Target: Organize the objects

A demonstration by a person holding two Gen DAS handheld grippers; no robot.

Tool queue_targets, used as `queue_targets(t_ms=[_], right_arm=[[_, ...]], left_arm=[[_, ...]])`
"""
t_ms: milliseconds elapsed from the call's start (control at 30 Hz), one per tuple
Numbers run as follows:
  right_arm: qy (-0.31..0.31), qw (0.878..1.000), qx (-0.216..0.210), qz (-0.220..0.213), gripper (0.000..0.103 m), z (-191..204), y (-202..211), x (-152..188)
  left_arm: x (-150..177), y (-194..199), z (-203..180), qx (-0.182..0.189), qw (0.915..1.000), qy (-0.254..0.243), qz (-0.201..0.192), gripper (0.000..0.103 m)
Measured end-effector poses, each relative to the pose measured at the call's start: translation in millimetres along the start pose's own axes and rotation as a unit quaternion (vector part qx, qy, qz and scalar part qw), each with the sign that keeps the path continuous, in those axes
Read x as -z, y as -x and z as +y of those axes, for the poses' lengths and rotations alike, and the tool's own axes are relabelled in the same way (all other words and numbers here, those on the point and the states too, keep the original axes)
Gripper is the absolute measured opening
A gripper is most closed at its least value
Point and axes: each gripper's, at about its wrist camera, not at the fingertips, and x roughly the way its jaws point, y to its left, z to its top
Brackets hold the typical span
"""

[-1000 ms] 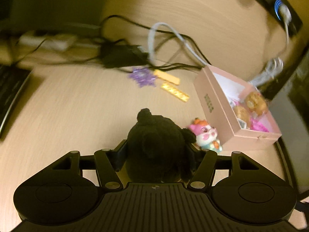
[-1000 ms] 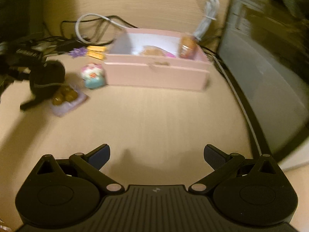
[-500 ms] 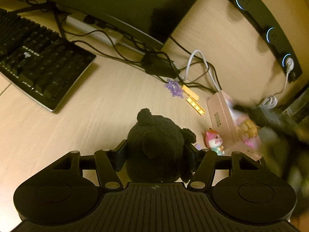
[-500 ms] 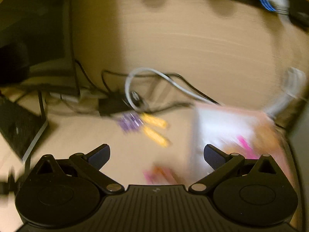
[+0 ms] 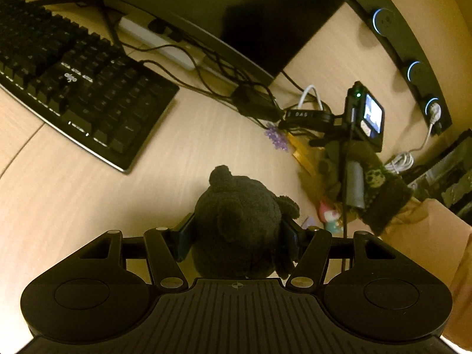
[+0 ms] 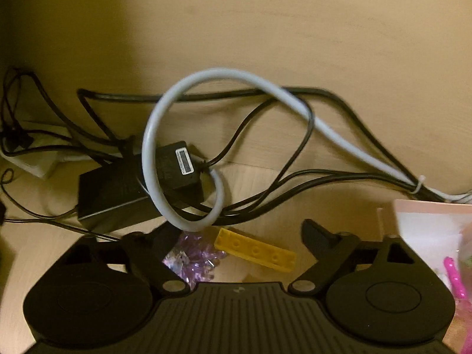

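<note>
My left gripper (image 5: 237,227) is shut on a black plush bear (image 5: 239,224), held above the wooden desk (image 5: 88,194). The right gripper (image 6: 239,231) hangs low over a yellow studded brick (image 6: 255,249) and a purple crystal flower (image 6: 191,258). Its jaws are closing, with the brick between them and untouched; the crystal lies by the left finger (image 6: 165,236). In the left wrist view the right gripper (image 5: 298,128) reaches over the same purple crystal flower (image 5: 275,138), held by a hand in a dark knitted sleeve (image 5: 380,194). A pink box (image 6: 427,209) stands to the right.
A black keyboard (image 5: 73,88) lies at the left under a monitor (image 5: 206,8). A black adapter (image 6: 118,194), a grey cable loop (image 6: 153,135) and black cords crowd the desk just beyond the brick. A small pink toy figure (image 5: 329,216) stands by the bear.
The right gripper swept left from in front of the pink box to over the brick and crystal, and its jaws narrowed. The left gripper drew back with the bear, bringing the keyboard into view.
</note>
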Motion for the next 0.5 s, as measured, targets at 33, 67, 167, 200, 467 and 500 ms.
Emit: queue_targets(t_ms=[33, 67, 167, 200, 467, 500], right_arm=[[0.0, 1.0, -0.001, 0.003, 0.078, 1, -2, 2], [-0.005, 1.0, -0.004, -0.002, 0.075, 2, -1, 5], [-0.015, 0.999, -0.028, -0.001, 0.06, 3, 5, 13], [-0.017, 0.999, -0.035, 0.0, 0.059, 4, 9, 17], [0.005, 0.995, -0.095, 0.021, 0.053, 25, 49, 72], [0.011, 0.994, -0.103, 0.023, 0.053, 27, 57, 80]], left_arm=[[-3, 0, 2, 0.002, 1.0, 0.003, 0.001, 0.065], [-5, 1, 3, 0.004, 1.0, 0.005, 0.0, 0.065], [-11, 1, 4, 0.01, 0.9999, 0.004, -0.001, 0.065], [-12, 0, 4, 0.012, 0.9999, 0.002, 0.0, 0.065], [-9, -15, -5, 0.021, 0.9994, -0.003, 0.027, 0.065], [-8, -17, -7, 0.02, 0.9994, -0.003, 0.029, 0.065]])
